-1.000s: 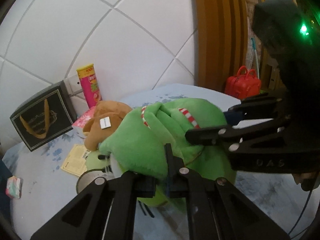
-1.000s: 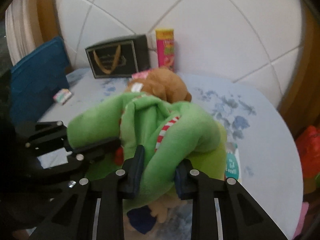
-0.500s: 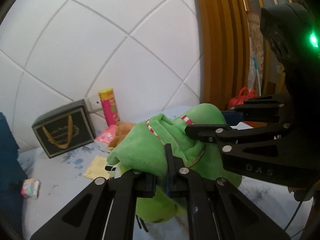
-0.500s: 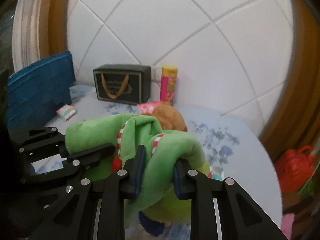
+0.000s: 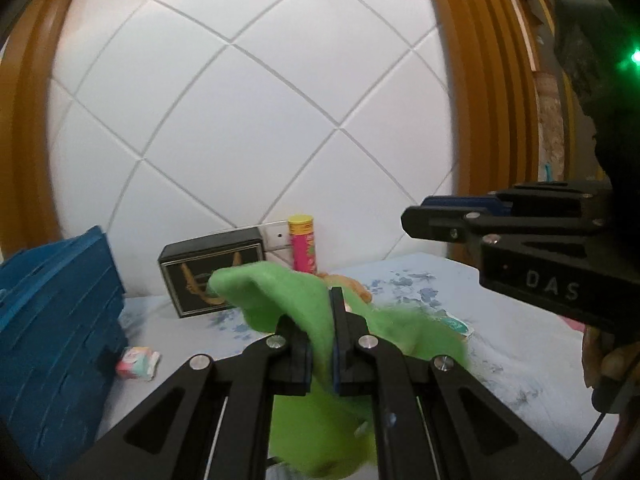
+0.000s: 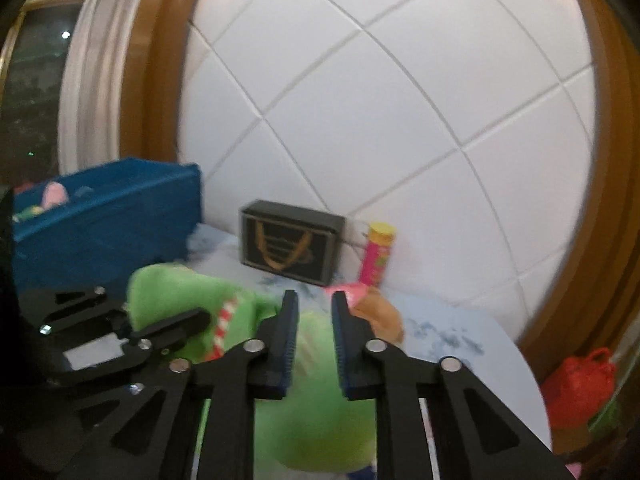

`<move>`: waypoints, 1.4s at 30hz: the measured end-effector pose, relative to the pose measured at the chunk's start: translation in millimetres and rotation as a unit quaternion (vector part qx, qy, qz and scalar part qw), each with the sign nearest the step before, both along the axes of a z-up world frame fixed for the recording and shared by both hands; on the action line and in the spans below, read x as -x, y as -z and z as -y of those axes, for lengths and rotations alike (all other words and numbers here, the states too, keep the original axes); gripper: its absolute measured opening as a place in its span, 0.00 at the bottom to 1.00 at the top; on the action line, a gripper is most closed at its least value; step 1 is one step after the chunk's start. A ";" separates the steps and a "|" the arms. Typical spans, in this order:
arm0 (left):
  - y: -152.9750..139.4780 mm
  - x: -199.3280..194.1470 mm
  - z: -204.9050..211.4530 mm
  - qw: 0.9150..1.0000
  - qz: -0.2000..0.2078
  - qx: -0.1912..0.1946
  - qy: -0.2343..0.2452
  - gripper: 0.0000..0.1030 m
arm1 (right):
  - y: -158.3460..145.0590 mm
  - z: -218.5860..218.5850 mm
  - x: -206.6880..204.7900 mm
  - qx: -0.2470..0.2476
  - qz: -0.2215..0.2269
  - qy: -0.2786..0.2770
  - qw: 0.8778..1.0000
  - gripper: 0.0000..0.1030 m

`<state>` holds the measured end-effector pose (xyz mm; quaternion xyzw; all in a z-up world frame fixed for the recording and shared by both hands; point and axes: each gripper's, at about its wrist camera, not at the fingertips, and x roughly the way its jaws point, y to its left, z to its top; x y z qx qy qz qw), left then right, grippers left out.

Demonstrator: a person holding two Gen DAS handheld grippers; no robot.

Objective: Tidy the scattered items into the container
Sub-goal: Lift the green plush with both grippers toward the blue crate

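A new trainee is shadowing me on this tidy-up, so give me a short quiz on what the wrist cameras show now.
1. True or false: the fingers of the left gripper are shut on the green plush toy.
2. What stands right beside the black gift box at the headboard? A) pink snack can B) red bag C) water bottle
3. In the left wrist view, what lies on the sheet next to the blue container?
Key: 1 true; 2 A; 3 a small pastel packet.
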<state>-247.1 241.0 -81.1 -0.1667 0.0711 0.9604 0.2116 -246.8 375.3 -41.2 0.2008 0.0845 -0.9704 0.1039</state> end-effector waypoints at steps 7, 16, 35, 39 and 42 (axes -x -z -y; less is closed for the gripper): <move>41.7 -1.4 47.9 0.998 0.046 0.037 -0.016 0.06 | 46.9 49.2 8.4 -0.010 0.089 -0.030 0.996 0.95; 93.4 -10.1 139.5 0.995 0.089 0.011 -0.031 0.06 | 171.4 117.7 -25.1 0.004 0.205 -0.103 0.973 0.98; 107.7 3.7 189.0 0.995 0.089 -0.014 -0.035 0.06 | 260.3 218.8 4.8 0.011 0.267 -0.152 0.952 0.87; 109.6 5.4 194.8 0.995 0.088 -0.015 -0.043 0.06 | 259.6 219.1 6.2 0.000 0.271 -0.148 0.951 0.99; 111.8 4.4 199.5 0.994 0.091 -0.017 -0.051 0.06 | 260.6 222.0 4.1 -0.028 0.247 -0.171 0.953 1.00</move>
